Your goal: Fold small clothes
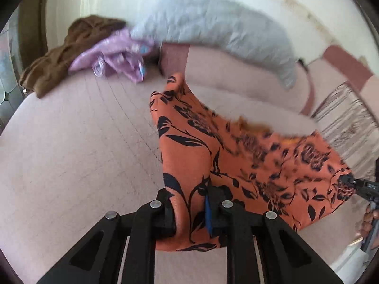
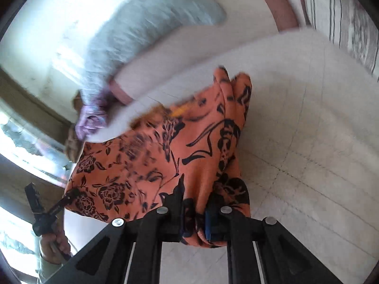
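The orange flowered cloth (image 1: 236, 156) hangs in the air above the pink sofa seat (image 1: 78, 146), stretched btwn both grippers. The left gripper (image 1: 190, 209) has its fingers closed on one near edge, fabric bunched in a thick roll btwn the pads. The right gripper (image 2: 195, 217) does the same on the opposite edge, fingers clamped on a gathered wad. Each gripper also shows small at the side of the other's view, at the cloth's far corner. The far end of the cloth droops toward the sofa and looks blurred, so prob. in motion; can't tell whether it touches the seat.

Handling, as a guess: thin, light woven stuff, very soft, no stiffness at all, so it sags in the middle and folds wherever gravity wants. Not fragile. Could be a bit slippery, so a bunched grip like these may creep. Better hold is at corners or along a hem, w/ a flat pinch rather than a wad, keeping the edge taut so the fold line lands straight.

Far left on the seat: a brown garment (image 1: 61, 52) and a crumpled purple garment (image 1: 113, 56), touching each other. A grey pillow (image 1: 213, 28) leans on the backrest behind them. Far right sits a striped cushion (image 1: 343, 118).
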`<state>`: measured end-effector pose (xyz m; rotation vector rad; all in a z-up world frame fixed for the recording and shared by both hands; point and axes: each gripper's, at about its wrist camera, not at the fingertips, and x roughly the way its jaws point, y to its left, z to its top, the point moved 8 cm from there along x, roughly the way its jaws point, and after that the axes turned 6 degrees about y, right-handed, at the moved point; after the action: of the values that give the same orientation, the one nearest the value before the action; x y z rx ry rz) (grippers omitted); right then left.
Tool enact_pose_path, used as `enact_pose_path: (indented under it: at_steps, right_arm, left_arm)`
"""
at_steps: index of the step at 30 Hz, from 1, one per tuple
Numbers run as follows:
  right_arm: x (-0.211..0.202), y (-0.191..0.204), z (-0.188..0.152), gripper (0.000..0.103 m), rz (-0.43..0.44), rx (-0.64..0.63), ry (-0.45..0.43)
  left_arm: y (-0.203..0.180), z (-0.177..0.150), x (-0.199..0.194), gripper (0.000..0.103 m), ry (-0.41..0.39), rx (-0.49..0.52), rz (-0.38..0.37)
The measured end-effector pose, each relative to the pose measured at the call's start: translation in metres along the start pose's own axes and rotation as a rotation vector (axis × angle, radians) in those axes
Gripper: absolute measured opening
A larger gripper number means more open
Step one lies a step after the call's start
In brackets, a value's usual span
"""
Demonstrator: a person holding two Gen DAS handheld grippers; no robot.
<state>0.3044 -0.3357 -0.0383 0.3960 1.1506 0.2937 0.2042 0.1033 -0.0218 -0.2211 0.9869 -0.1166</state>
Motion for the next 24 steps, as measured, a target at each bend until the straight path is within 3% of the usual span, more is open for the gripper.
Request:
enact_pose_path:
  at_steps: [3, 4, 6, 7, 8, 9, 10, 12, 14, 17, 20, 24]
  right_arm:
    - [-0.035, 0.01, -0.028, 0.012, 0.034, -0.009, -0.01]
    - [-0.042, 0.008, -0.044, 0.013, 0.049, -0.005, 0.006]
    - [-0.043, -0.004, -0.085, 0.024, 0.059, 0.016, 0.057]
    - [-0.036, -0.017, -0.111, 0.033, 0.056, 0.028, 0.081]
    - [-0.026, -0.031, -0.132, 0.064, 0.044, 0.048, 0.112]
    - [-0.011, -0.054, -0.159, 0.074, -0.004, 0.101, 0.17]
    - [-0.004, -0.072, -0.179, 0.072, -0.057, 0.149, 0.197]
    - [-0.019, -0.078, -0.19, 0.07, -0.006, 0.182, 0.109]
    - [-0.034, -0.083, -0.184, 0.07, -0.019, 0.228, 0.039]
    - [-0.043, -0.082, -0.159, 0.07, -0.031, 0.231, -0.009]
    - [-0.039, -0.065, -0.13, 0.07, -0.038, 0.138, -0.033]
    - [-0.028, -0.046, -0.093, 0.07, -0.101, 0.0, -0.039]
  left_arm:
    - [0.004, -0.048, -0.037, 0.02, 0.016, -0.027, -0.027]
    - [0.006, -0.066, -0.036, 0.026, 0.041, -0.035, -0.026]
    - [0.025, -0.123, -0.016, 0.042, 0.143, -0.063, 0.001]
    - [0.037, -0.145, 0.0, 0.046, 0.2, -0.077, 0.04]
    - [0.053, -0.171, 0.015, 0.049, 0.276, -0.087, 0.106]
    - [0.056, -0.175, 0.007, 0.05, 0.214, -0.069, 0.107]
    - [0.057, -0.174, 0.0, 0.051, 0.199, -0.064, 0.11]
    - [0.061, -0.161, -0.021, 0.05, 0.171, -0.069, 0.135]
    - [0.061, -0.14, -0.034, 0.051, 0.105, -0.061, 0.129]
    - [0.057, -0.109, -0.029, 0.051, 0.094, -0.052, 0.13]
    - [0.047, -0.073, -0.002, 0.051, 0.084, -0.029, 0.118]
    - [0.048, -0.055, 0.032, 0.051, 0.126, -0.027, 0.106]
